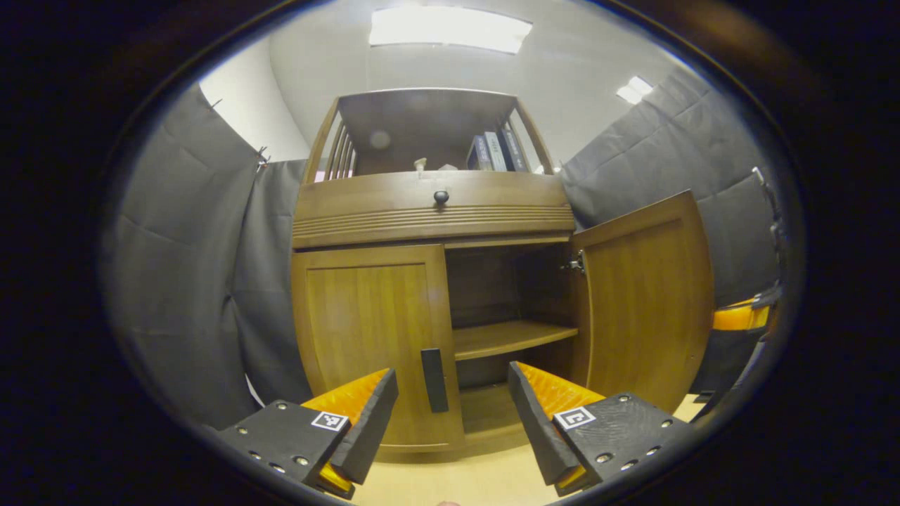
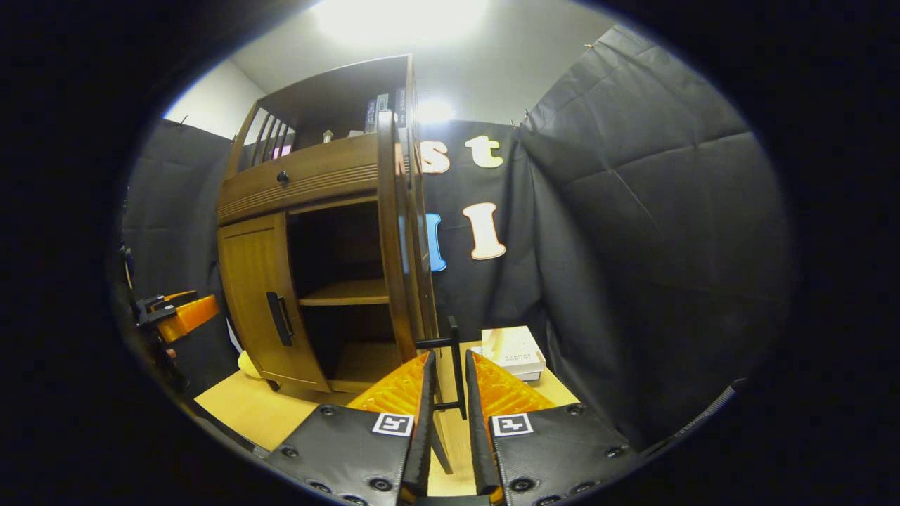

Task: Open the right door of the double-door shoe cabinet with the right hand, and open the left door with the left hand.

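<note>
The shoe cabinet (image 1: 429, 281) stands half done: its right door (image 1: 643, 299) is swung wide, its left door (image 1: 373, 337) lies flat and closed. The coming move turns on the left door's handle (image 1: 434, 379), a dark bar with its long axis vertical. It lies straight ahead of the left gripper (image 1: 453, 414), just above the gap between the 2 fingers and a touch toward the left one, apart from both. That gripper's jaws are spread wide with nothing between them, so it needs to go forward and slightly up to straddle the bar.

The right gripper (image 2: 450, 414) has its fingers drawn nearly together around the right door's handle (image 2: 453, 369), seen edge-on; they appear to press on it, though the contact is hard to confirm. The left gripper is the nearer one to the closed door
</note>
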Available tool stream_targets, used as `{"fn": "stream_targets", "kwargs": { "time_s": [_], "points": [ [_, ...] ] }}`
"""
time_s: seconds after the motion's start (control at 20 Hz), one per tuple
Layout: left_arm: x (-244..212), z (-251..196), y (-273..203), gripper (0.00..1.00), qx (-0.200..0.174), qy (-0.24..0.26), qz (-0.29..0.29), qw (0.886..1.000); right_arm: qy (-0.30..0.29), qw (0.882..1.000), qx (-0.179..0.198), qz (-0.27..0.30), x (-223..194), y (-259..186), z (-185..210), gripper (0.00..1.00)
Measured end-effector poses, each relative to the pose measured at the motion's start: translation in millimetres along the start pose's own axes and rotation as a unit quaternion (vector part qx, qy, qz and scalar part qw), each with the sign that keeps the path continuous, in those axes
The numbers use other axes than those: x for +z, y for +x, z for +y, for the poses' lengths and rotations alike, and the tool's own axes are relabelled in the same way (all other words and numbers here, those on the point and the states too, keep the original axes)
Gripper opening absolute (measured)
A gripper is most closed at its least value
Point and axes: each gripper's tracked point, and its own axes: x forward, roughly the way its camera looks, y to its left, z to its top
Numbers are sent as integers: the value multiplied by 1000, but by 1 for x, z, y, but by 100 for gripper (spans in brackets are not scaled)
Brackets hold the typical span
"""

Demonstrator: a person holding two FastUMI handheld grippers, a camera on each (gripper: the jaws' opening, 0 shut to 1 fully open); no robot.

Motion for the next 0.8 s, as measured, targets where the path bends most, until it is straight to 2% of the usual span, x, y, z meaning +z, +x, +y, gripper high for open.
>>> {"fn": "stream_targets", "kwargs": {
  "time_s": [0.05,0.25,0.3,0.6,0.65,0.7,0.75,0.8],
  "points": [
    [-1,1,1,92,3,-1,0,1000,-4,1000,-2,-5,3,-4,5,29],
    [-3,3,3,92,12,-9,2,1000,-23,998,-37,-34,20,-28,6,92],
    [-3,4,4,92,15,-7,2,1000,-26,998,-43,-37,21,-34,7,96],
    [-8,10,10,92,24,-9,5,1000,-38,997,-60,-35,18,-53,14,96],
    [-9,9,10,88,26,-12,5,1000,-39,997,-62,-33,17,-55,16,96],
    [-8,9,12,92,27,-14,4,1000,-41,997,-63,-31,14,-57,17,93],
    [-9,10,13,92,29,-13,6,999,-43,997,-64,-28,12,-59,18,93],
    [-10,10,13,92,29,-12,8,999,-44,997,-66,-25,10,-59,17,97]
  ]
}}
